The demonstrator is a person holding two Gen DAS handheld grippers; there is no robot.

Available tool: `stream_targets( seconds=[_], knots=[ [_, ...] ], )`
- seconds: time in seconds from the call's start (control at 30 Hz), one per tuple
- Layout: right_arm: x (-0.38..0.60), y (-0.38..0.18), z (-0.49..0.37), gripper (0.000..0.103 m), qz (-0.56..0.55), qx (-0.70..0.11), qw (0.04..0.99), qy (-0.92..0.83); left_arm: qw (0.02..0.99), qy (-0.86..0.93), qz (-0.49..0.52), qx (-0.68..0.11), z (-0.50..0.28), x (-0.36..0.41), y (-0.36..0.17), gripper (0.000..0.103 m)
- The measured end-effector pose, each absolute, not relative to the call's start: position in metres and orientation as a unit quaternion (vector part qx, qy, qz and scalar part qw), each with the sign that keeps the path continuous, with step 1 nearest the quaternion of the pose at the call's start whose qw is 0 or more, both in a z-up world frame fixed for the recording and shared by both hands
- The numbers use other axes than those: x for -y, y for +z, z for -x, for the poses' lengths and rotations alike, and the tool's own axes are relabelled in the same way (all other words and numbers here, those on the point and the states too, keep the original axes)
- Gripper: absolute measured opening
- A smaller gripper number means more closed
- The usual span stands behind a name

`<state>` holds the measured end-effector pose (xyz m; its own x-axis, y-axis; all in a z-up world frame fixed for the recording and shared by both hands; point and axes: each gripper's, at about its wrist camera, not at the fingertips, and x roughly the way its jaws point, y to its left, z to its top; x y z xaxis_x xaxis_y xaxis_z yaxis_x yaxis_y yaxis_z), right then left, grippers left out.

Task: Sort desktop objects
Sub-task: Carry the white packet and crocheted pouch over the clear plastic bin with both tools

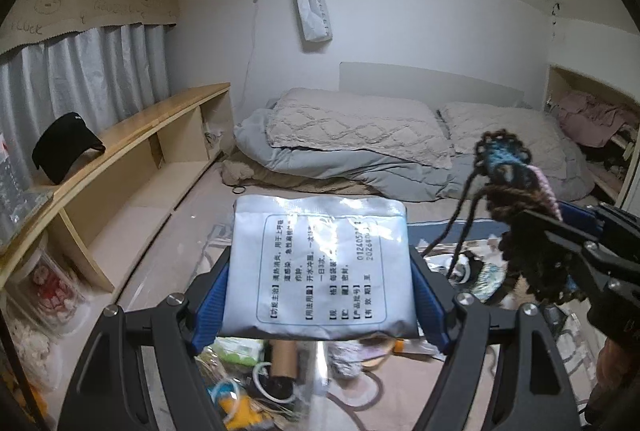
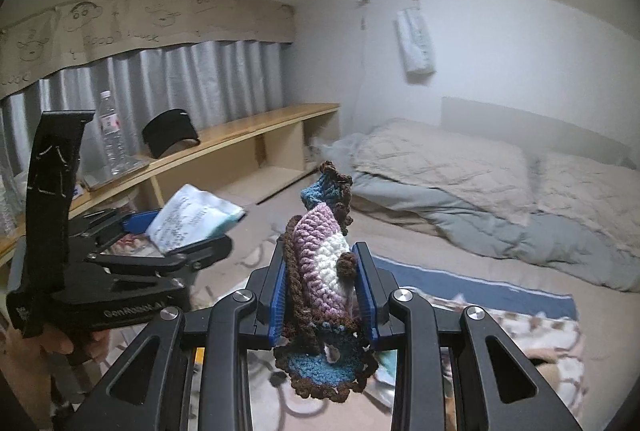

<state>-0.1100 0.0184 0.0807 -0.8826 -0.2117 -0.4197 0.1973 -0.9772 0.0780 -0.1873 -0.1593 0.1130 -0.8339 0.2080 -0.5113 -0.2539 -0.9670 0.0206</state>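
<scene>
While the left gripper (image 1: 320, 295) is grasping a medicine packet (image 1: 320, 267) and the right gripper (image 2: 324, 295) is pinching a crochet piece (image 2: 320, 263), both are being carried (mid-sort, I judge), needing a drop place next.

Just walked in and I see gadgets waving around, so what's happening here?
A person is sorting clutter with a hand-held gripper in each hand. The left gripper is clamped on a silvery white medicine sachet with printed text. The right gripper is clamped on a folded crocheted piece in purple, white, blue and brown. Both are held up in the air above a littered floor, with the bed beyond; neither item is set down yet.
</scene>
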Motion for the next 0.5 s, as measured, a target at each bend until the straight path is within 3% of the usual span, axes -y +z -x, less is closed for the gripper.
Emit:
stream_targets(
  seconds=[0.5],
  knots=[
    [0.025, 0.053, 0.177, 0.031, -0.228, 0.034, 0.187, -0.955, 0.030, 0.961, 0.274, -0.036, 0.215, 0.222, 0.074, 0.079]
  ],
)
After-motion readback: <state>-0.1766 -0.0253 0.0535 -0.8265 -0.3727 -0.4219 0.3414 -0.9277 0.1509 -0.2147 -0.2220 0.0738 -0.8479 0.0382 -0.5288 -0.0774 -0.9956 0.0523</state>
